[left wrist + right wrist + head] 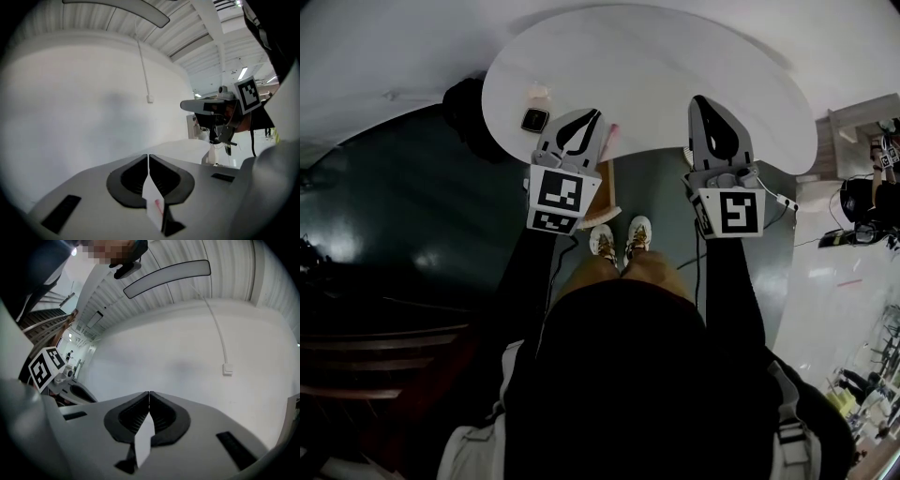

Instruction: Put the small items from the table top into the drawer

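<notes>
The left gripper (148, 157) and right gripper (149, 393) both have their jaws clenched together on nothing, poised over the near edge of a white table (656, 66). The small items lie on the table by the left gripper: a dark square object (534, 119), a pale one (540, 94) and a pink one (611, 136). If it descends without opening, the left gripper would probably knock an item off the edge.

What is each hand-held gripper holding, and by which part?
Nothing: the left hand-held gripper and right hand-held gripper are both shut and empty.
</notes>
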A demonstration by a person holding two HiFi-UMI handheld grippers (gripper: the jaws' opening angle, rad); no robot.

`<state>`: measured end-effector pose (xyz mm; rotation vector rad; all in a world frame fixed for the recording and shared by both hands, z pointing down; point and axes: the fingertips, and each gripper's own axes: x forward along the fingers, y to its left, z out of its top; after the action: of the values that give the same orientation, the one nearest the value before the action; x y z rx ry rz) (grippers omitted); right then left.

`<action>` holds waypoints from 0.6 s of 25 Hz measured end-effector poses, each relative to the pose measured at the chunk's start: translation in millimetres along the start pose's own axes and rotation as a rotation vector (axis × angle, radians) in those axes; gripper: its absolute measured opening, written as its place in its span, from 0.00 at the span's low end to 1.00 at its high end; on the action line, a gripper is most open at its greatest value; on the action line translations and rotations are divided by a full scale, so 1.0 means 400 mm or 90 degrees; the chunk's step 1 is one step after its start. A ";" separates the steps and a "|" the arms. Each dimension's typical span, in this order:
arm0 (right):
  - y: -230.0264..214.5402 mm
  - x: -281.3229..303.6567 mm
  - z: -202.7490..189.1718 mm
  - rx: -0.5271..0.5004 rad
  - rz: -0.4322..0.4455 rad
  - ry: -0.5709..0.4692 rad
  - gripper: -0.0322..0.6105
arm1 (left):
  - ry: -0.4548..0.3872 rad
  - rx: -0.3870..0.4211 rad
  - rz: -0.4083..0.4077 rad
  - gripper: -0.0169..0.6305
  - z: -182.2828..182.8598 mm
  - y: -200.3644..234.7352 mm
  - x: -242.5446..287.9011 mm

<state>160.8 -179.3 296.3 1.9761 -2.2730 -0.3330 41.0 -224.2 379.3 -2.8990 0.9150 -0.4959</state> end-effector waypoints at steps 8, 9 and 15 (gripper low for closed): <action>-0.038 -0.011 -0.047 0.009 -0.001 0.024 0.09 | 0.159 -0.076 -0.052 0.21 -0.254 -0.057 0.119; -0.044 -0.012 -0.053 0.009 -0.002 0.027 0.09 | 0.180 -0.083 -0.052 0.21 -0.287 -0.060 0.130; -0.073 -0.016 -0.088 0.014 -0.006 0.047 0.09 | 0.283 -0.102 -0.060 0.23 -0.445 -0.097 0.184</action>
<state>197.8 -179.8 323.8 1.9760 -2.2321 -0.2326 62.0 -227.5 574.8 -3.0421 0.8967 -1.1609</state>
